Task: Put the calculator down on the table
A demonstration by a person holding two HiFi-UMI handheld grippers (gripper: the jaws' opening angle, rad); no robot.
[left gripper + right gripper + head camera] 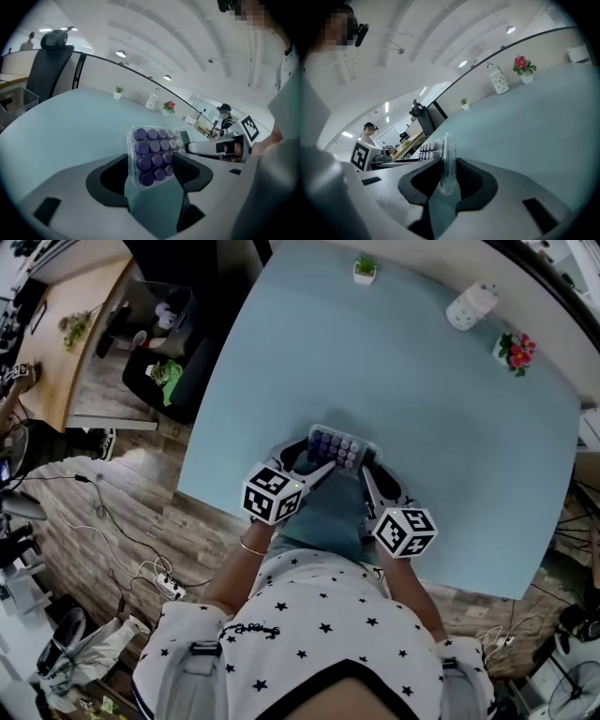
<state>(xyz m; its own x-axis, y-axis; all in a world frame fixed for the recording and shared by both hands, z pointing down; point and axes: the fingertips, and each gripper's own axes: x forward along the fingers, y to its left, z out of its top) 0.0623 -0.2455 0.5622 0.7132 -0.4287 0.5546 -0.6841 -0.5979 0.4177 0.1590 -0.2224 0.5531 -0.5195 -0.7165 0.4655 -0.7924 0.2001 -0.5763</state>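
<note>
The calculator (pixel 336 447), a clear case with rows of purple keys, is held between both grippers over the near part of the light blue table (pixel 450 427). My left gripper (pixel 312 463) grips its near-left end; in the left gripper view the calculator (pixel 154 154) lies keys-up between the pads of the left gripper (pixel 152 171). My right gripper (pixel 371 470) holds the right side. There the calculator (pixel 446 161) shows edge-on, pinched in the right gripper (pixel 446 180). Whether it touches the tabletop I cannot tell.
At the table's far side stand a small green plant (pixel 365 268), a white lantern-like object (pixel 472 306) and a pot of pink flowers (pixel 516 351). A black chair (pixel 164 362) and a wooden desk (pixel 80 324) are at the left. The table's front edge runs just under my hands.
</note>
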